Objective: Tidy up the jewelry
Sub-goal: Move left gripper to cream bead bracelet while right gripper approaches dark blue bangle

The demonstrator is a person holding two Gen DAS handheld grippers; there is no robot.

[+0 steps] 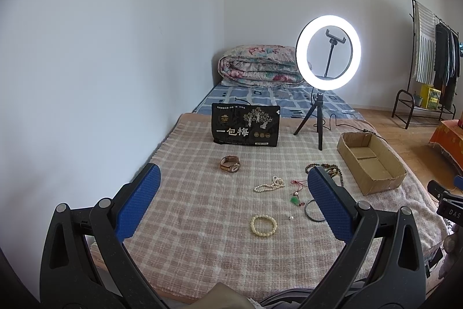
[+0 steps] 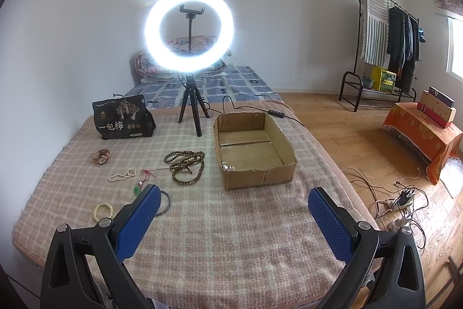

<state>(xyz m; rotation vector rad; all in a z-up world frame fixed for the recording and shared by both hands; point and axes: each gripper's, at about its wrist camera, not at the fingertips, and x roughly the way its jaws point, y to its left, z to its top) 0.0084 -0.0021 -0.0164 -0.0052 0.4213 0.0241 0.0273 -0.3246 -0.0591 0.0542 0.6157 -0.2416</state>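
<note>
Jewelry lies loose on a pink checked blanket. A brown-strap watch rests far left, a pearl necklace mid-bed, a cream bead bracelet nearest. A red cord with a green pendant, a dark bangle and long brown prayer beads lie to the right. An empty cardboard box stands beside them. My left gripper hovers open above the jewelry. My right gripper is open too, in front of the box, holding nothing.
A lit ring light on a tripod stands behind the box, its cable trailing right. A black snack bag stands at the back left. Folded quilt beyond. Clothes rack, orange-covered table and floor cables lie right.
</note>
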